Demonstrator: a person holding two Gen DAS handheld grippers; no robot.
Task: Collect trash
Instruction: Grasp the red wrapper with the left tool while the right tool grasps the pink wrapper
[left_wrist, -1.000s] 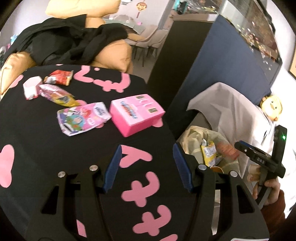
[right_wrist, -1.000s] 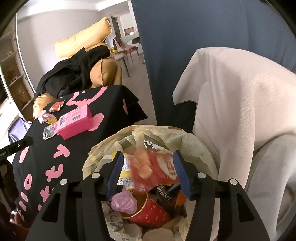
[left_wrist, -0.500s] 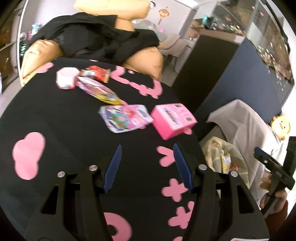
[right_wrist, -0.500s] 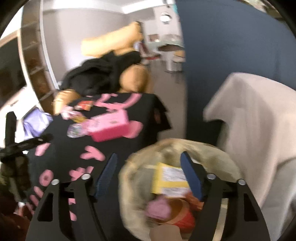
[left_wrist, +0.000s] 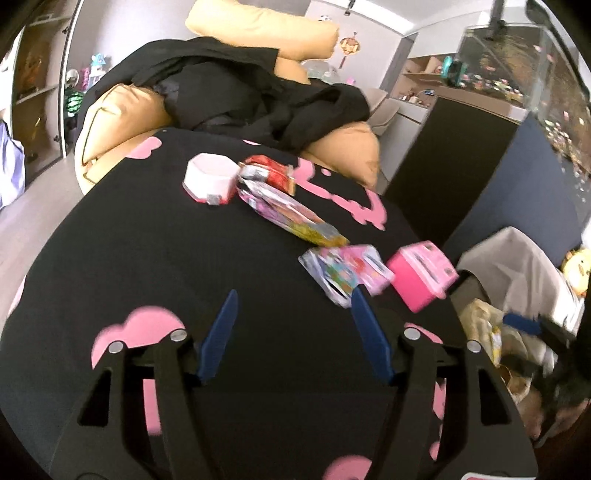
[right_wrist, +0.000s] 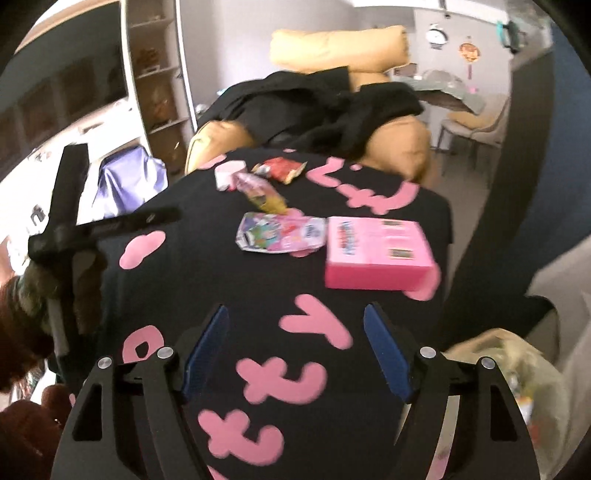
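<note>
Both pairs of blue-padded jaws stand apart with nothing between them: the left gripper (left_wrist: 291, 314) has just been opening a little wider, while the right gripper (right_wrist: 295, 328), spread very wide, has barely widened in the last moment. Each hangs above the black tablecloth with pink cloud and letter shapes (left_wrist: 147, 258), tilted down toward it, and neither touches any of the litter. Taking the bright pink rectangular carton (right_wrist: 376, 251) as the landmark, the trash lies like this: a flat, glossy cartoon-printed packet (right_wrist: 280, 234) sits just beside the carton on its left, with edges that look close to touching. Beyond that packet, farther from the carton, lies a long purple-and-yellow foil wrapper (right_wrist: 260, 192), angled across the cloth. Farther still come a crumpled red snack wrapper (right_wrist: 280, 168) and a small white-and-pink cup-shaped tub (right_wrist: 227, 175), the tub close against the end of the long wrapper. The carton itself rests near the tablecloth's edge. Below and beyond that edge, on the carton's right, stands a bin lined with a pale yellowish plastic bag (right_wrist: 517, 354) with wrappers inside it, well apart from the litter on the cloth; a beige cloth (left_wrist: 524, 258) is draped behind it. Far past the carton, at the table's far side, a tan leather armchair (right_wrist: 399, 144) carries a heap of black clothing (right_wrist: 325, 107). In the right wrist view the left gripper shows as a black frame off to the carton's left, held by a hand in a dark red sleeve (right_wrist: 22, 439).
</note>
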